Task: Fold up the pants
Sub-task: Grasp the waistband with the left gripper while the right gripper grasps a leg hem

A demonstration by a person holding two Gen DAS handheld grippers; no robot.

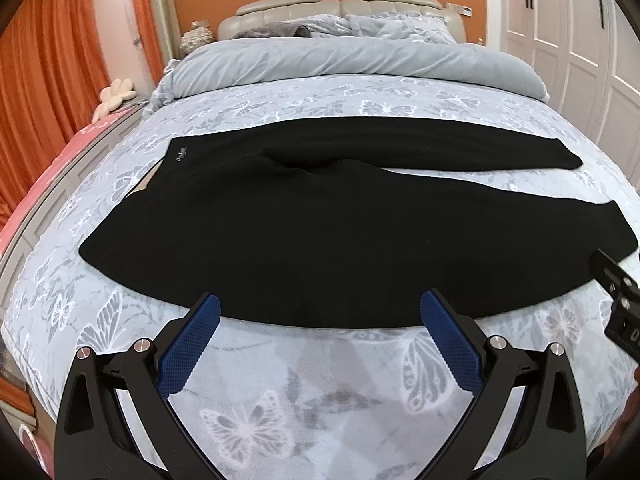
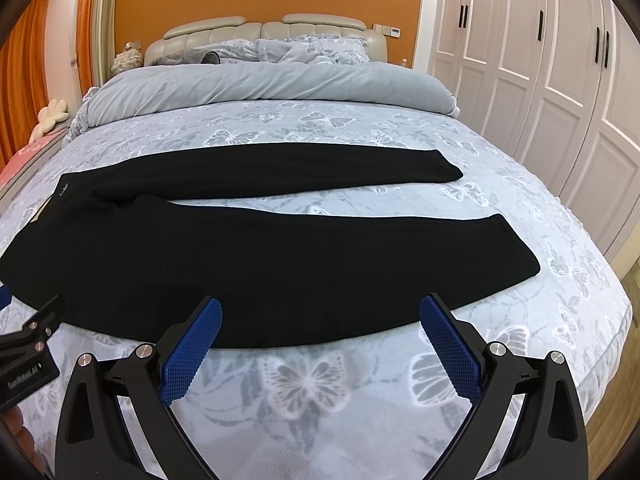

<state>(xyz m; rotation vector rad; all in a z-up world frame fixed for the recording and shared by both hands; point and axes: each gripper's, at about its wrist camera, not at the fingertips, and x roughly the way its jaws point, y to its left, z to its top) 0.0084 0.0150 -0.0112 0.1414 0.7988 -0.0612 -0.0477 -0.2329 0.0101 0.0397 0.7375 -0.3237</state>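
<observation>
The black pants (image 1: 320, 236) lie flat across the bed (image 1: 280, 380), waistband at the left, the 2 legs running right and splayed into a narrow V, the far leg (image 2: 320, 168) apart from the near leg (image 2: 320, 264). No fold looks made yet, so this reads as the start: the approach to the near edge.

The left gripper (image 1: 320, 312) hangs with its jaws spread wide and nothing between them, its blue pads (image 1: 192, 344) just short of the near hem line. The right gripper (image 2: 320, 316) is likewise released and empty, further right along the same edge.

Next, I judge, both should pinch the near leg's edge, 1 toward the waist and 1 toward the cuff, and carry it over onto the far leg.
</observation>
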